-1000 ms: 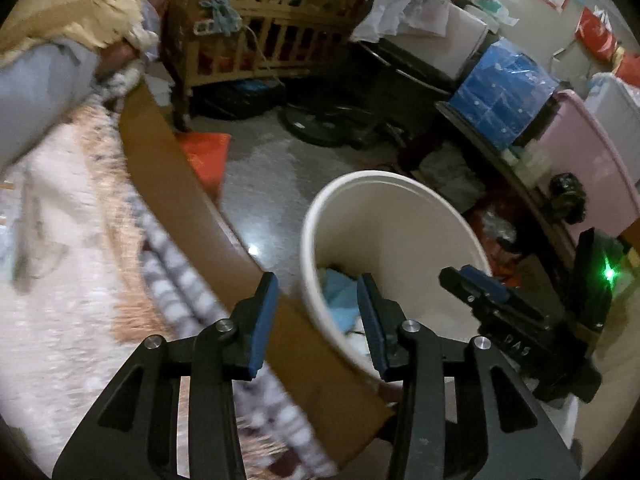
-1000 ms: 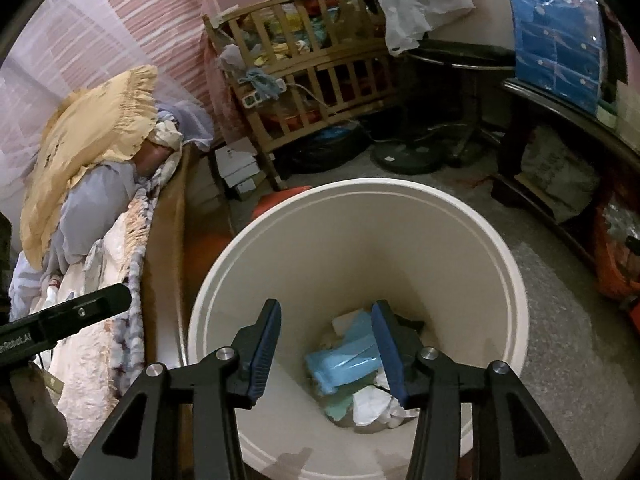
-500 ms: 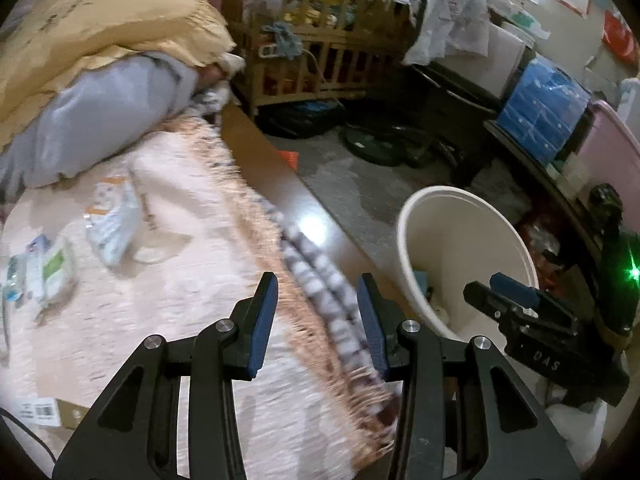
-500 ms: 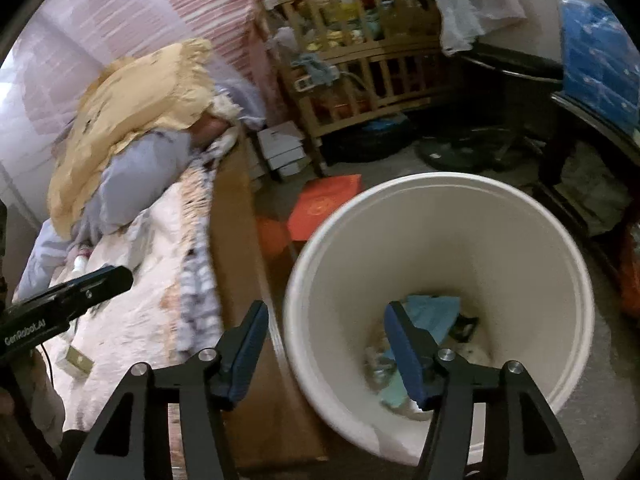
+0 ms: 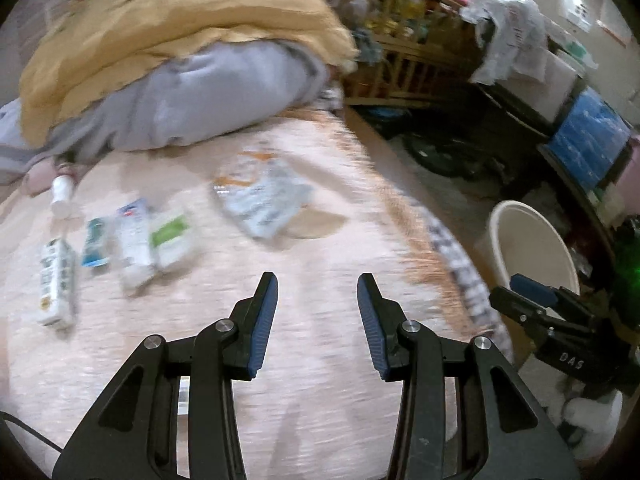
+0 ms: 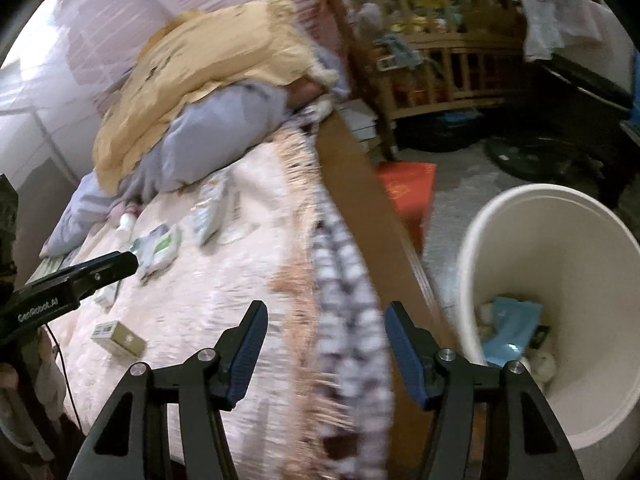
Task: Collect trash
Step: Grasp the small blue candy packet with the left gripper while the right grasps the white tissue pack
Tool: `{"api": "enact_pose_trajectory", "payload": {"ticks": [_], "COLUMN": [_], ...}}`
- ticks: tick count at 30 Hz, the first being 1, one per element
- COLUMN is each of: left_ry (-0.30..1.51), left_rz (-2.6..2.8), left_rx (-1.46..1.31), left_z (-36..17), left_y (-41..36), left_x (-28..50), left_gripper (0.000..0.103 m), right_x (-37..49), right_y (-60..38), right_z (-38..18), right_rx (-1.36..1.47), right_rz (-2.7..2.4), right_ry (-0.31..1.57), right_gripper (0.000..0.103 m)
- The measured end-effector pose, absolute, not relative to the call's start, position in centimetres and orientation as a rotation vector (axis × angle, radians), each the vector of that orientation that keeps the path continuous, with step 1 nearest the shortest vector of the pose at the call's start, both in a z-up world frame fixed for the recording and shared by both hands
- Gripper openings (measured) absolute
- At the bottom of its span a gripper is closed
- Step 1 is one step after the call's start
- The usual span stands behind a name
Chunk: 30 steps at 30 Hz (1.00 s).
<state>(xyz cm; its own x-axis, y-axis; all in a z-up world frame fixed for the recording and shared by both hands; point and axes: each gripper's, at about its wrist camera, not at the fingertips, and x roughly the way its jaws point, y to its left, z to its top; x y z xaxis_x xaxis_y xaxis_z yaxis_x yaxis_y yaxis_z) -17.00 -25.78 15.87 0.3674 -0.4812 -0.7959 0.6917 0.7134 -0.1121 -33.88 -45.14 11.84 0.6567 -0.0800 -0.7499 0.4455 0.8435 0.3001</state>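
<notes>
Trash lies on the pink bedspread (image 5: 320, 400): a clear plastic wrapper (image 5: 264, 204), several small packets and boxes (image 5: 132, 240) to its left, and a white bottle (image 5: 62, 198). My left gripper (image 5: 318, 280) hangs open over the bedspread in front of them, with nothing between its fingers. My right gripper (image 6: 326, 308) is open and empty above the bed's fringed edge. The white bin (image 6: 560, 280) stands on the floor to its right, holding a blue packet (image 6: 512, 328) and crumpled scraps. A small box (image 6: 118, 338) lies near the left gripper's finger (image 6: 120, 264).
A yellow blanket (image 5: 160, 28) on a grey pillow (image 5: 208, 96) fills the head of the bed. A brown wooden bed rail (image 6: 360, 184) separates bed and floor. A red box (image 6: 408, 188) lies on the floor, with a wooden crib (image 6: 432, 60) beyond.
Both grippers swung left, away from above the bin to over the bed. The right jaws stand wider than a second ago. The trash on the bedspread has come into view.
</notes>
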Motion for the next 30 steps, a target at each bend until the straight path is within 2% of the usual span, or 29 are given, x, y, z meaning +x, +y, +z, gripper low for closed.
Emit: {"api": "enact_pose_trajectory", "payload": {"ticks": [15,23,30], "left_ry": [0.979,1.039,1.067], "left_rz": [-0.467,-0.425,-0.432], "left_rx": [0.162,0.108,0.087], "left_z": [13.4,10.9,9.4], "left_y": [-11.0,-7.2,-7.5], "left_x": [-5.8,-2.2,0.4], "left_gripper": [0.039,0.039,0.039], "right_x": [-18.9,-7.5,-2.1], "right_y": [-33.7,-29.3,-27.8], "right_z": [10.5,7.3,4.9], "right_rx": [0.338,0.232,0.120], "right_rz": [0.021,0.097,0.103], "right_ry": [0.943,1.053,1.123], "right_gripper": [0.059,0.059,0.060]}}
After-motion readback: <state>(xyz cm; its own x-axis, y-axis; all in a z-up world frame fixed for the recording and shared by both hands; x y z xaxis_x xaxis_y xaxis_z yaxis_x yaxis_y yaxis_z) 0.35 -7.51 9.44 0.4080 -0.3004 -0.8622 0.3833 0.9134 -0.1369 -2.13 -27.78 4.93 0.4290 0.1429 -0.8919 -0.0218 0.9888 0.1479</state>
